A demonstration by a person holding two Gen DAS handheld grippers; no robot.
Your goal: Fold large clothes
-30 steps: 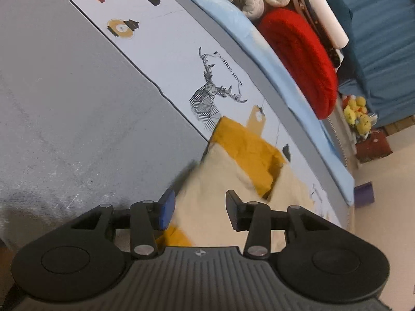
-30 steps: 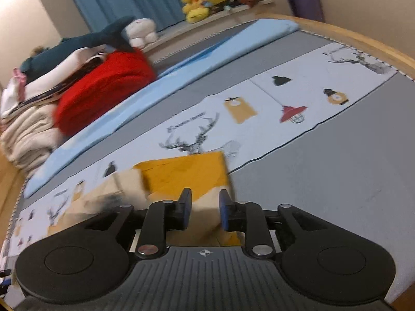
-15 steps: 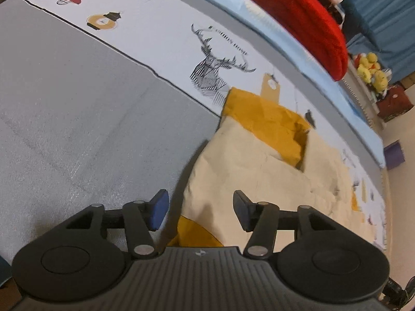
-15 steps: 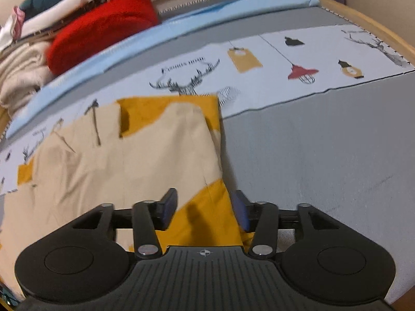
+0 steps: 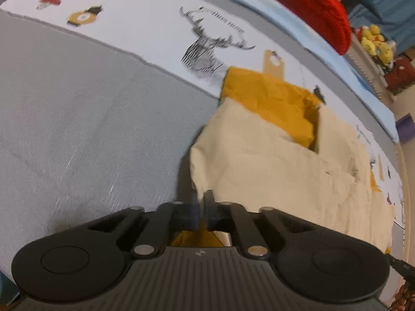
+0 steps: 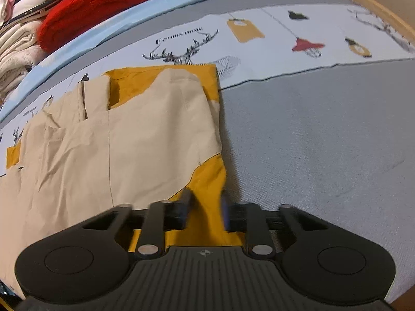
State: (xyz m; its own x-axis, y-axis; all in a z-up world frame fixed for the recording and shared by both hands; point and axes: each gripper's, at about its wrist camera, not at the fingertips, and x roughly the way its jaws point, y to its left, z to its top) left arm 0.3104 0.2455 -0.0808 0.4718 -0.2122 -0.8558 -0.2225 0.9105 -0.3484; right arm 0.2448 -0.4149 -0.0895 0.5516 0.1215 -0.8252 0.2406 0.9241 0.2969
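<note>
A large beige and mustard-yellow garment (image 5: 272, 165) lies flat on the bed; it also fills the left of the right wrist view (image 6: 129, 134). My left gripper (image 5: 201, 208) is shut on the garment's near left edge, where beige meets yellow. My right gripper (image 6: 205, 210) is open, its fingers straddling the yellow strip at the garment's near right corner (image 6: 207, 181). The cloth under both grippers is partly hidden by the gripper bodies.
The bed has a grey sheet (image 5: 77, 119) and a white printed band with deer and lamps (image 6: 259, 39). A red knitted cushion (image 6: 90, 5) and folded cream blankets (image 6: 15, 51) lie at the far side. Plush toys (image 5: 376, 44) sit beyond the bed.
My left gripper has closed on the garment's edge. My right gripper has narrowed slightly and moved closer over the yellow corner. Both views have shifted nearer the cloth.
</note>
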